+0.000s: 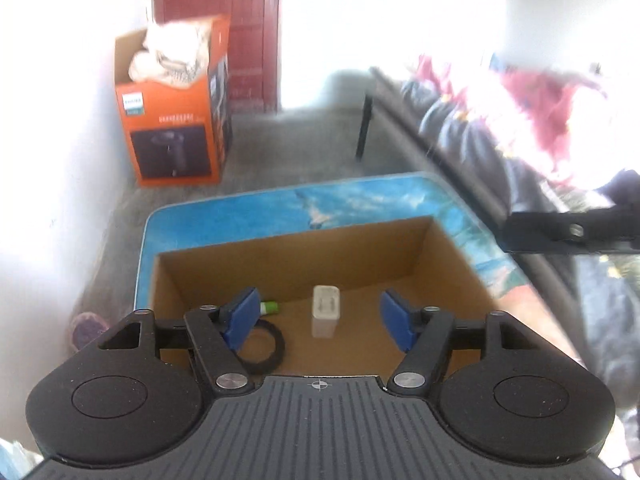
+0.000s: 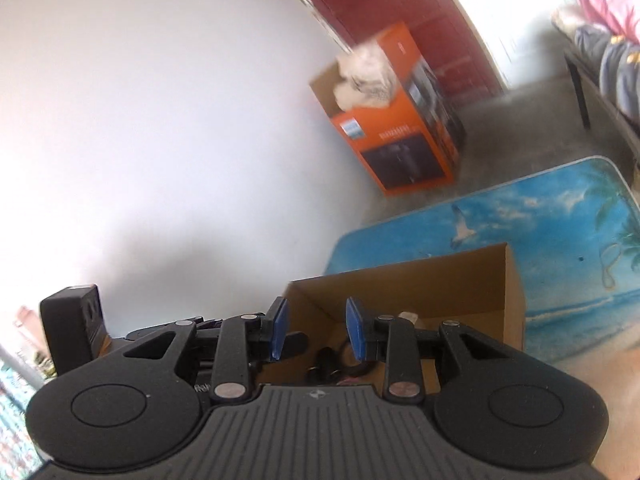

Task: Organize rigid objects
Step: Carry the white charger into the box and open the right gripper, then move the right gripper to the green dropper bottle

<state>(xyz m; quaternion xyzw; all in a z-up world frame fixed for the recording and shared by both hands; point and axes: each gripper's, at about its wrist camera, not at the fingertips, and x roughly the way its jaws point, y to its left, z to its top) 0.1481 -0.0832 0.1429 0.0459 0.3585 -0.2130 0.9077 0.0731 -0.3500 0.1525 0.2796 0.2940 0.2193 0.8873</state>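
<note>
While its blue pads stand spread and hold nothing, the left gripper hovers over the cardboard box, where a white rectangular charger lies, long axis pointing away, beside a black ring. Right gripper: spread, nothing held.

The right hand-held gripper hides most of the cardboard box floor; dark items there blur.
</note>
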